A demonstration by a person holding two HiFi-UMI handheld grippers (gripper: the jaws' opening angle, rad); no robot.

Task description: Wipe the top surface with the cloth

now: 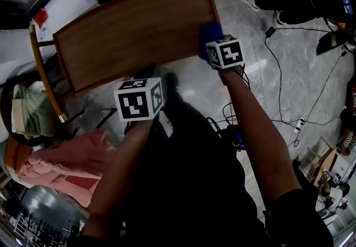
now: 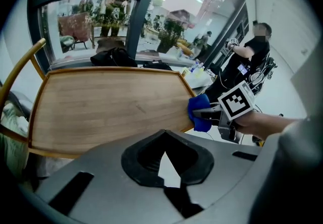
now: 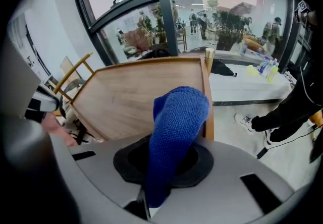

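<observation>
A wooden tabletop (image 1: 133, 29) with a raised rim fills the upper middle of the head view. A blue knitted cloth (image 1: 208, 34) rests at its near right corner, and my right gripper (image 1: 214, 48) is shut on it. In the right gripper view the cloth (image 3: 176, 127) rises from between the jaws and hides part of the tabletop (image 3: 126, 97). My left gripper (image 1: 146, 78) hangs just off the near edge, over the floor. Its jaws (image 2: 164, 187) meet with nothing in them. From the left gripper view, the cloth (image 2: 199, 112) touches the right edge of the tabletop (image 2: 106, 107).
A wooden-framed chair (image 1: 41, 68) with folded fabric stands left of the table, and a pink cloth (image 1: 61, 165) lies below it. Cables (image 1: 278, 73) run over the floor on the right. A seated person (image 2: 252, 51) is at the far right. A black bag (image 2: 113, 56) sits beyond the table.
</observation>
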